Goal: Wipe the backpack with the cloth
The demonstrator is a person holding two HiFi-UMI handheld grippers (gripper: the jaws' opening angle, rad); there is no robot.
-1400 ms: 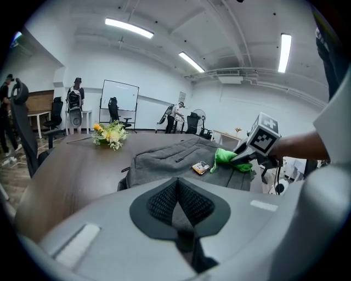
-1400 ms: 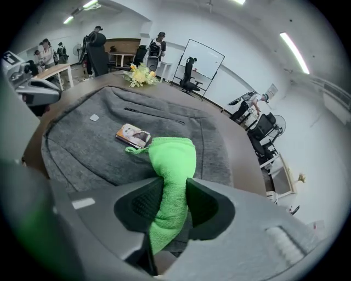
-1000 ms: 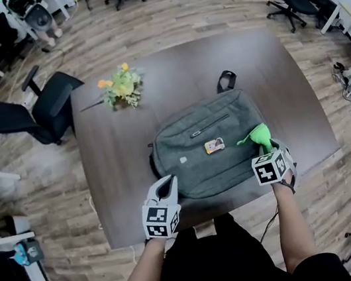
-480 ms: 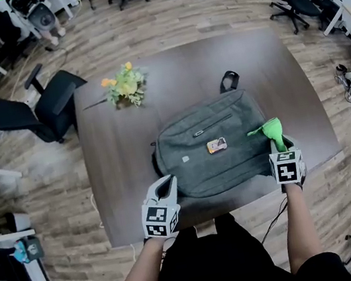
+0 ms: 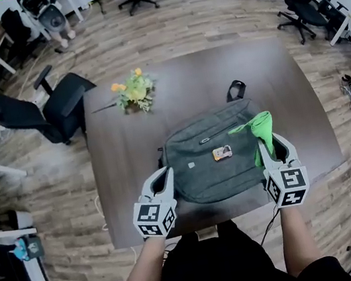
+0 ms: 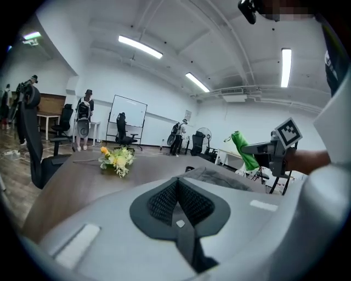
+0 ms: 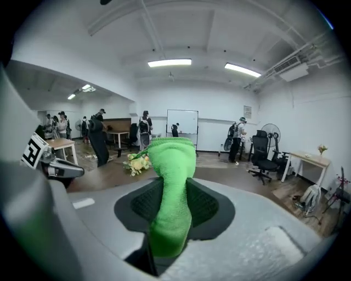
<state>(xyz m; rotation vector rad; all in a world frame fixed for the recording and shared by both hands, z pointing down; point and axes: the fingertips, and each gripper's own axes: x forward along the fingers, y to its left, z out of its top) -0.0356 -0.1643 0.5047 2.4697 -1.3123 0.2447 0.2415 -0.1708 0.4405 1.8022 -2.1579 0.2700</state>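
I can read no words, brands or numbers anywhere. The only signs are black-and-white square markers: on the left marker cube (image 5: 154,218) of my left gripper (image 5: 163,174) and the right marker cube (image 5: 289,188) of my right gripper (image 5: 272,144). They are block patterns, not letters. The backpack (image 5: 203,182) on the bench carries a small pale patch (image 5: 192,164) and a colourful tag (image 5: 222,154), both too small to read. The whiteboard (image 7: 181,123) is too far off to make out.
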